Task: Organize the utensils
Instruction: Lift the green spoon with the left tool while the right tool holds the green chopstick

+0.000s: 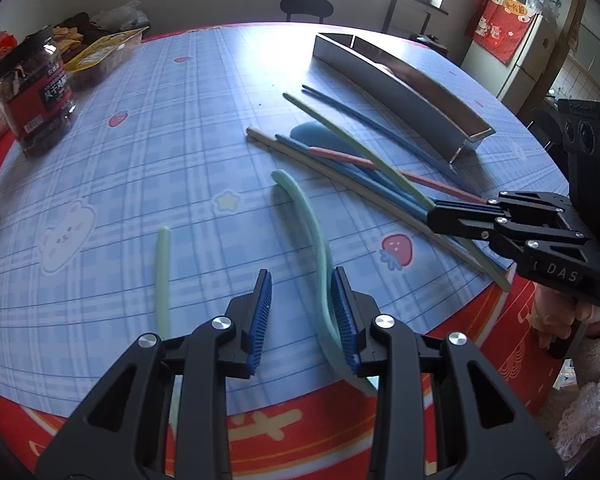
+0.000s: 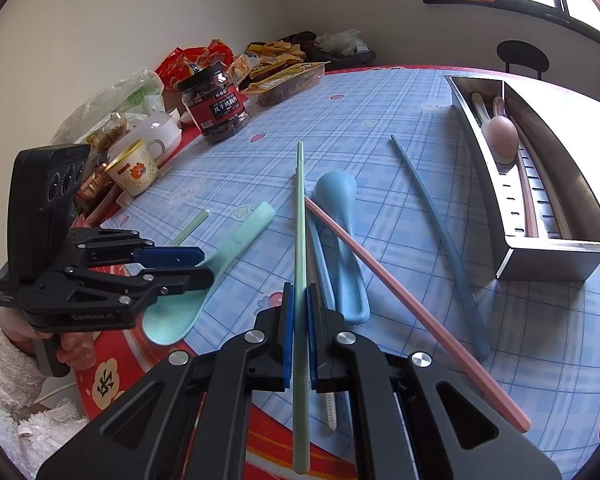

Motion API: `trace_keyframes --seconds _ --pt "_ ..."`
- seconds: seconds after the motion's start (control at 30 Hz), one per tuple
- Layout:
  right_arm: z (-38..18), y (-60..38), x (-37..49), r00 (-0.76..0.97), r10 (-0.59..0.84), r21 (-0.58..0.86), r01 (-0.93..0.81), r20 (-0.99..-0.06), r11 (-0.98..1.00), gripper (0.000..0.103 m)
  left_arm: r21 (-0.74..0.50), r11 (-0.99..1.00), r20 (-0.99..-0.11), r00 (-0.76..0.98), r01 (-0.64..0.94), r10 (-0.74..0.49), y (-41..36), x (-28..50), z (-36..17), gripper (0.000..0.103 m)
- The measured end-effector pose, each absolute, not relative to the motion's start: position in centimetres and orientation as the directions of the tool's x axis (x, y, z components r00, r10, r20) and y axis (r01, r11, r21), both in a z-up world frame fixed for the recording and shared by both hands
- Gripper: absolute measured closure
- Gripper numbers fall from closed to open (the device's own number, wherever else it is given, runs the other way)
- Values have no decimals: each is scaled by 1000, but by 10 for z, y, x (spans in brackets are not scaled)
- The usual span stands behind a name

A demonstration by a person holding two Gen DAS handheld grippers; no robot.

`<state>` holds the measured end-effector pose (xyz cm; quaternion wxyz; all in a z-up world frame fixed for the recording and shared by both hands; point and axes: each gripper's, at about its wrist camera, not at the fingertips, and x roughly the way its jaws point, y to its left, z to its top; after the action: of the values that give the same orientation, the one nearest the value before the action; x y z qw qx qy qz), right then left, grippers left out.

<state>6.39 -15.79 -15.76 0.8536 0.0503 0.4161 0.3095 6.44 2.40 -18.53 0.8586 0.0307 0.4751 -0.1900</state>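
My right gripper [image 2: 299, 300] is shut on a green chopstick [image 2: 300, 216], which it holds over the pile; it also shows in the left wrist view [image 1: 466, 210]. The pile holds a blue spoon [image 2: 342, 240], a pink chopstick [image 2: 412, 308] and a blue chopstick [image 2: 444, 236]. My left gripper [image 1: 302, 296] is open over a mint-green spoon [image 1: 312, 240], whose handle lies against the right pad [image 1: 346, 316]. A second green chopstick [image 1: 163, 276] lies to its left. The steel utensil tray [image 2: 556, 258] at the right holds a pink spoon [image 2: 502, 136] and other utensils.
A red-labelled jar [image 2: 216, 104], snack bags [image 2: 284, 76], a paper cup [image 2: 134, 170] and plastic bags crowd the table's far left. The table's red front edge [image 1: 260, 428] is close below both grippers. A black stool [image 1: 306, 6] stands beyond the table.
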Motion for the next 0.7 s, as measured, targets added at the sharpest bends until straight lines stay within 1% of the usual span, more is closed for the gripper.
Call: trace_keyframes --seconds 0.07,0.13,0.17,0.2,0.23,0.3,0.43,0.53,0.63,0.7 --pt "-157 -158 63 465 570 342 -487 -677 804 97 -131 925 -826 477 356 -300 21 65 -185 71" --pt "-157 -158 63 466 570 343 -486 -676 804 97 -130 921 -822 480 367 -307 17 64 -185 81" --pt "-157 -159 63 466 571 344 -485 -676 804 97 -123 919 -820 483 374 -306 14 63 -184 84" --pt "-157 -159 63 465 572 346 -485 -676 803 97 -110 917 -819 487 384 -302 11 62 -184 89" --pt "-157 -159 63 465 572 347 -485 -676 803 97 -94 916 -819 493 390 -294 8 60 -184 90" --pt "-157 -159 63 464 573 348 -485 -675 803 97 -75 918 -816 505 390 -281 5 59 -184 90" --pt "-157 -160 64 465 572 348 -483 -675 803 97 -107 928 -799 524 357 -294 11 57 -185 91" --pt "-157 -161 64 465 574 354 -479 -674 803 97 -105 943 -782 560 314 -273 15 51 -183 91" --pt "-158 -162 66 461 577 363 -474 -674 802 97 -146 951 -736 612 273 -289 24 41 -170 91" --pt "-159 -162 66 458 580 368 -473 -674 800 97 -143 958 -714 644 249 -274 30 35 -162 91"
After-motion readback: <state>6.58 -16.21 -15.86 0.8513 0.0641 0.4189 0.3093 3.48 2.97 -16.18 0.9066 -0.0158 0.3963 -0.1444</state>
